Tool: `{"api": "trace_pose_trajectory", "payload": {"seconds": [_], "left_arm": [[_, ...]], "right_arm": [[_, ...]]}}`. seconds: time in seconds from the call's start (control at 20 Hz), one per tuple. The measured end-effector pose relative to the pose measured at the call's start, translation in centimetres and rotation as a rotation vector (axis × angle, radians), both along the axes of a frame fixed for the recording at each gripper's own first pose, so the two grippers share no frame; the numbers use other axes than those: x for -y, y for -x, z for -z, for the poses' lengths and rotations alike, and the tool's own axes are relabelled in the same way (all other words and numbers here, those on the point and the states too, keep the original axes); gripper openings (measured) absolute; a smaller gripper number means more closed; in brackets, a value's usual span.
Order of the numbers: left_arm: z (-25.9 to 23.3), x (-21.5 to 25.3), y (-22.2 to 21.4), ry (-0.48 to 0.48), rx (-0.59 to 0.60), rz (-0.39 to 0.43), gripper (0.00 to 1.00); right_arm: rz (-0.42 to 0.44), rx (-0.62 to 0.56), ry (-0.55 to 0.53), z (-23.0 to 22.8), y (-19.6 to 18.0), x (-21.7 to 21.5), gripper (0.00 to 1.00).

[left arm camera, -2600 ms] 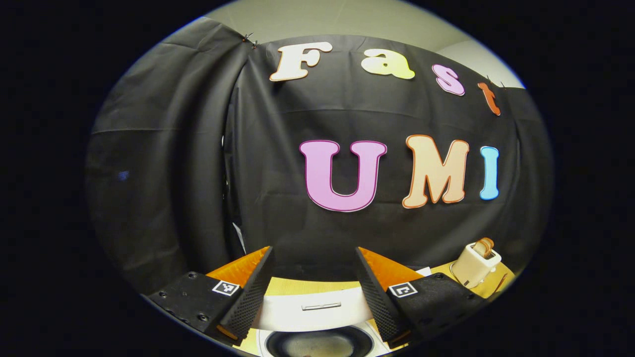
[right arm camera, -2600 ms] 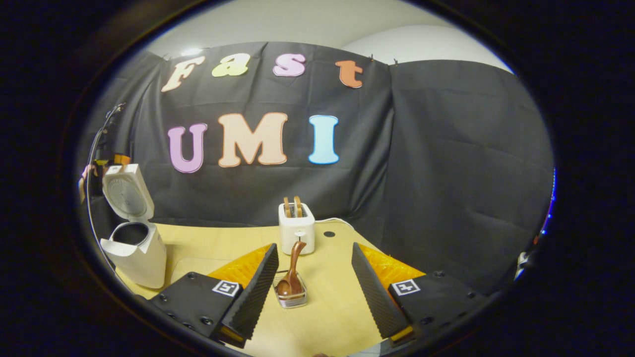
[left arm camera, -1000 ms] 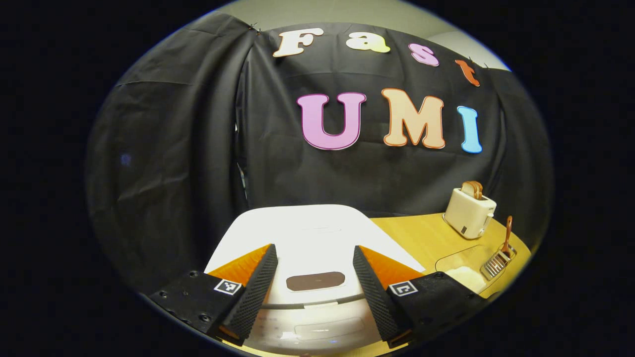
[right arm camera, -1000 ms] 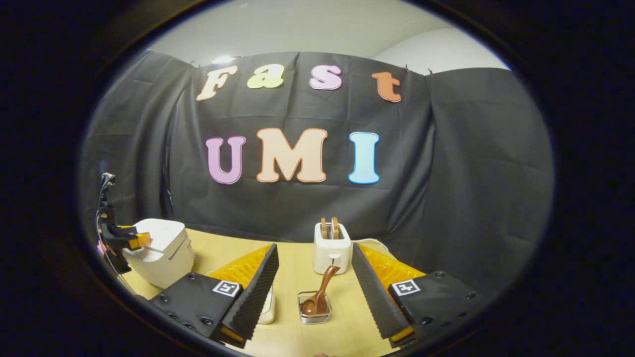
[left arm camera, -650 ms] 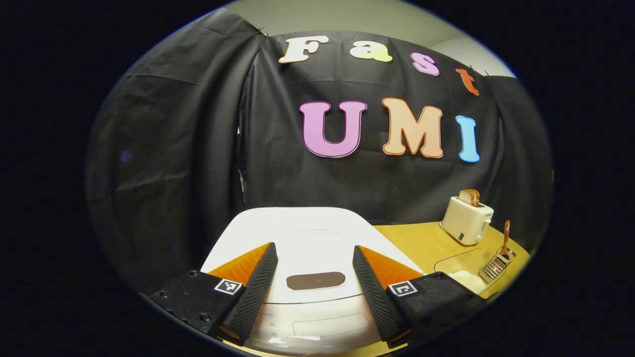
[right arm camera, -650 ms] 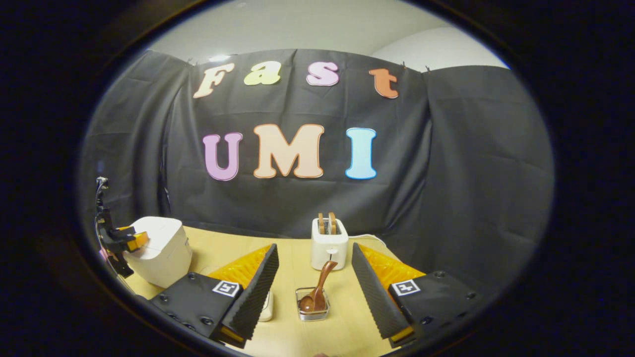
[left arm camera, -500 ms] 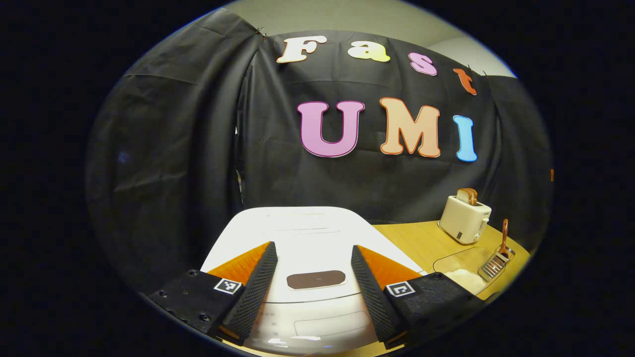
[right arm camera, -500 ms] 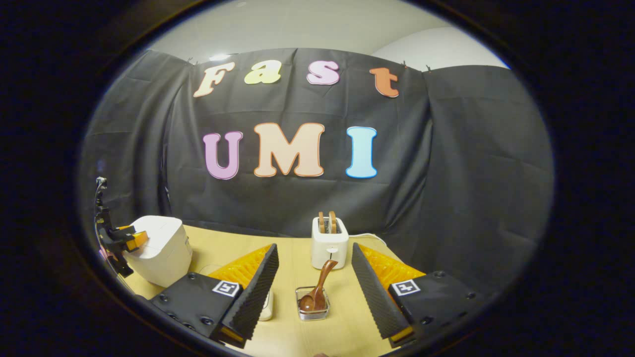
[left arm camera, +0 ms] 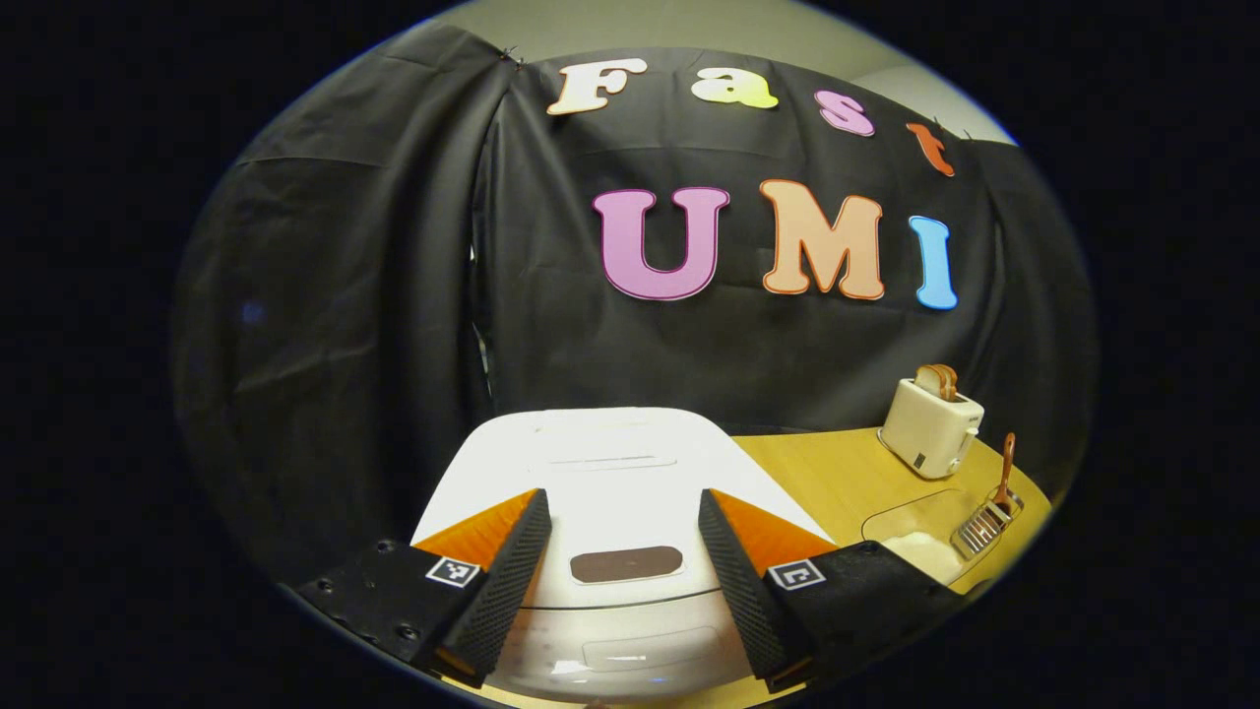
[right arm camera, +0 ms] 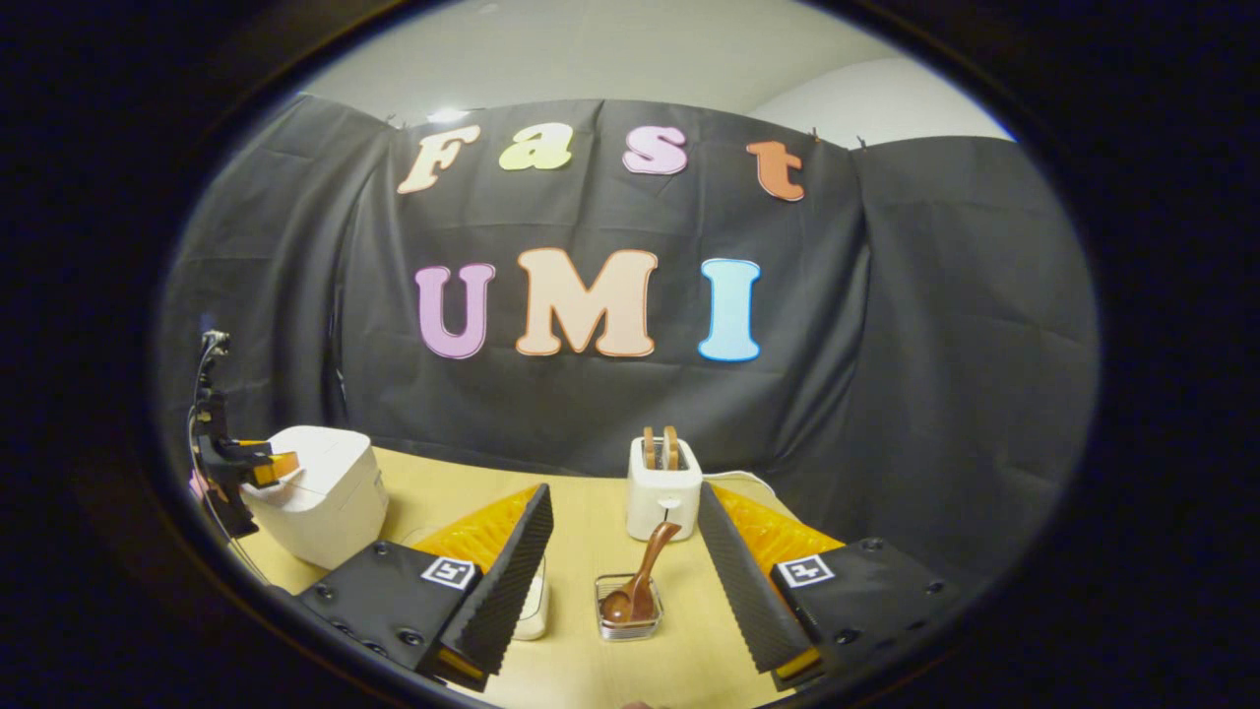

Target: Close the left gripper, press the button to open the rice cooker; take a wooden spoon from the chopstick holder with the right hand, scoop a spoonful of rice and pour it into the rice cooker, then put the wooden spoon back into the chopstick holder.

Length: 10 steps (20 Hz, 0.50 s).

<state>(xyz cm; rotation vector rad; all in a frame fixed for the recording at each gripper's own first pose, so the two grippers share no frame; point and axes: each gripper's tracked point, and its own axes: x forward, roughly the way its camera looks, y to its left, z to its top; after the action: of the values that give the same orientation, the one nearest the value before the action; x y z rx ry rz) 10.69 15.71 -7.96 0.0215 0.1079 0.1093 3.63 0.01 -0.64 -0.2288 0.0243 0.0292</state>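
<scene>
Both grippers' fingers stand apart, empty. The rice cooker (left arm camera: pixel 600 492) lid lies between the left gripper (left arm camera: pixel 620 571) fingers; pressing unclosed could straddle the button. The wooden spoon (right arm camera: pixel 640 576) waits between the right gripper (right arm camera: pixel 625 581) fingers.

Wooden table (right arm camera: pixel 591 522): cooker (right arm camera: pixel 320 492), toaster (right arm camera: pixel 662 489), holder (right arm camera: pixel 628 609).

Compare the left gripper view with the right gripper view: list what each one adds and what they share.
Left gripper view adds: the dark oval patch on the lid, framed by the open left gripper.
Right gripper view adds: the open right gripper, and the left gripper seen from afar, at the cooker's lid.
Shared: the closed rice cooker, the toaster, the wooden spoon standing in the chopstick holder, the container of rice and the table.
</scene>
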Motion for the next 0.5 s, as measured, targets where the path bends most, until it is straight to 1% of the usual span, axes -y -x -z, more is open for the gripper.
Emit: {"api": "trace_pose_trajectory", "payload": {"seconds": [0.05,0.15,0.25,0.4,0.5], "left_arm": [[-1.0,0.3,0.2,-0.007,0.007,-0.003,0.91],[-2.9,1.7,0.9,-0.024,0.027,0.017,0.92],[-5.3,3.2,1.5,-0.006,0.063,0.026,0.92],[-6.9,5.2,2.9,0.02,0.069,-0.008,0.93],[-7.9,7.2,3.8,0.029,0.08,-0.002,0.93]], "right_arm": [[-0.003,0.003,-0.001,0.0,-0.2,0.0,0.93],[-0.017,0.008,-0.012,-0.1,-0.5,-0.4,0.94],[-0.036,0.011,-0.027,-0.1,-0.7,-0.8,0.95],[-0.054,0.023,-0.035,-0.4,-1.3,-1.3,0.94],[-0.069,0.023,-0.048,-0.4,-1.5,-1.6,0.94]]}}
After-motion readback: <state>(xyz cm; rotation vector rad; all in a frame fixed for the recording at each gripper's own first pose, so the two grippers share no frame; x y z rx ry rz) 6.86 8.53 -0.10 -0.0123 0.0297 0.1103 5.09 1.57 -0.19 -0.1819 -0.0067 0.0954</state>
